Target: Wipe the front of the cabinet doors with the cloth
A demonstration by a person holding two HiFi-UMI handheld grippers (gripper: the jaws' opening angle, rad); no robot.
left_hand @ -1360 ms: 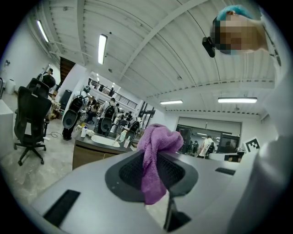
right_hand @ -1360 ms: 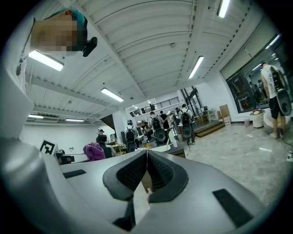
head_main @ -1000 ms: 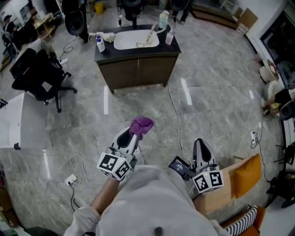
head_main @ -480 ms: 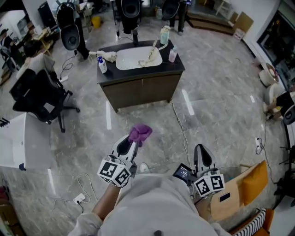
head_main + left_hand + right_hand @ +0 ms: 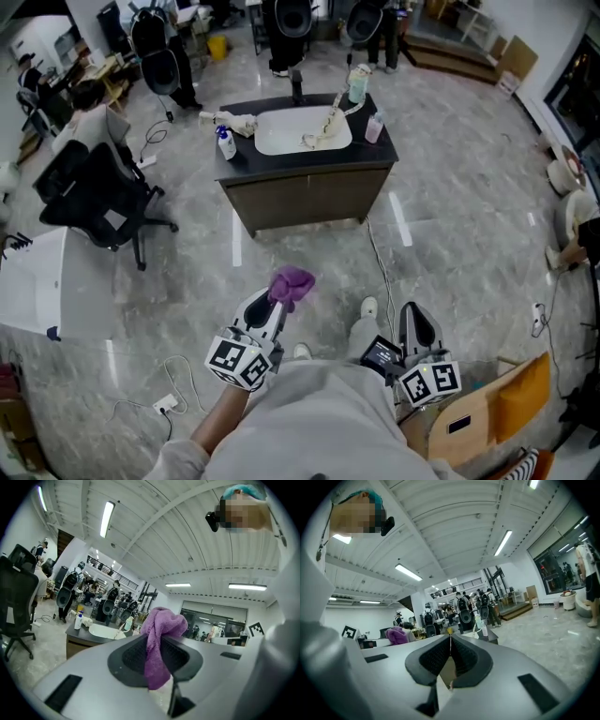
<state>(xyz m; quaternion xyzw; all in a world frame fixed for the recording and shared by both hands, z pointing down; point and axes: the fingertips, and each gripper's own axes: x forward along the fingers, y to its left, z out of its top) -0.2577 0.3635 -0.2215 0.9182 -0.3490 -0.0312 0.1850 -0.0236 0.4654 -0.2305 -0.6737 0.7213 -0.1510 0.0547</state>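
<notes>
Head view: the person stands on a grey marble floor (image 5: 450, 234), well apart from the cabinet (image 5: 309, 199), whose dark doors face them. On its top sits a white sink (image 5: 300, 131) with 3 bottles around it: 1 with a blue cap (image 5: 225, 144) at the left, 1 green (image 5: 357, 84) and 1 pink (image 5: 375, 127) at the right. A black chair (image 5: 94, 192) stands to the cabinet's left, and a cable (image 5: 380, 267) runs over the floor from the cabinet toward the person. The left gripper (image 5: 274, 302) is held low in front of the body with the purple cloth (image 5: 292, 283) bunched at its tip; the right gripper (image 5: 416, 319) is beside it, a little apart. Left gripper view: the left gripper (image 5: 157, 644) has its 2 jaws closed on the cloth (image 5: 161, 623), which rises in a wad above the pads and hangs down between them; the cabinet (image 5: 77, 642) and sink (image 5: 104, 631) show far off to the left. Right gripper view: the right gripper (image 5: 450, 649) has its 2 jaws pressed together, only a thin seam between the pads and nothing in them; the cloth (image 5: 398, 634) shows off to the left, and the cabinet's corner (image 5: 487, 636) lies behind the jaw tips.
</notes>
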